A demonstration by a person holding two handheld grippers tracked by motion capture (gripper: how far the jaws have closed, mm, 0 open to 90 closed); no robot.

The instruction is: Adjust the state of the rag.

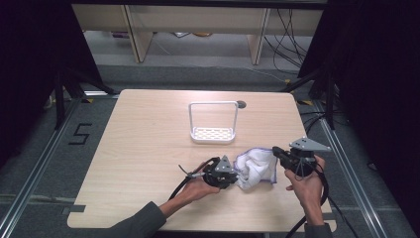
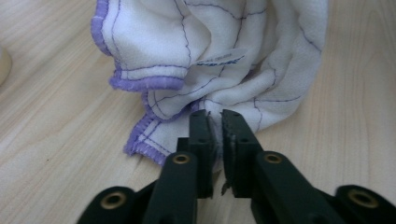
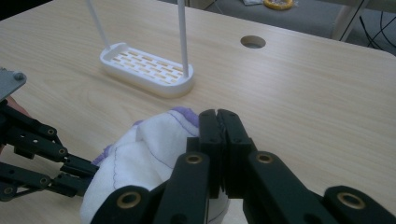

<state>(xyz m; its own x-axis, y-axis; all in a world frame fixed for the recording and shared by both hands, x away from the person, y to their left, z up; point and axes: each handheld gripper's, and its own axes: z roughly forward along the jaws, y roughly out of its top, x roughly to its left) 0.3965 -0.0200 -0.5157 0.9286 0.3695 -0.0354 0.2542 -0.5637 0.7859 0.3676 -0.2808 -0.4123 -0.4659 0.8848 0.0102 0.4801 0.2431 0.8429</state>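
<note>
On the worktop (image 1: 148,148), just in front of the white rack (image 1: 213,134), a crumpled purple-edged cloth (image 1: 253,166) lies pinched by both claws: left claw (image 2: 214,122) and right claw (image 3: 217,116) each closed on its fabric. Gripping seems done; lifting or spreading remains.

One white cloth (image 1: 253,167), one white rack (image 1: 213,134), two tools and one table (image 1: 143,148).

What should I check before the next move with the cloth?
1. Left gripper shut on cloth edge: ok, hem pinched between the jaws.
2. Right gripper shut on cloth: ok, jaws closed at the purple hem.
3. Cloth flat: not ok, bunched between the grippers.
4. Rack apart from cloth: ok.
5. Table room to spread: ok.
</note>
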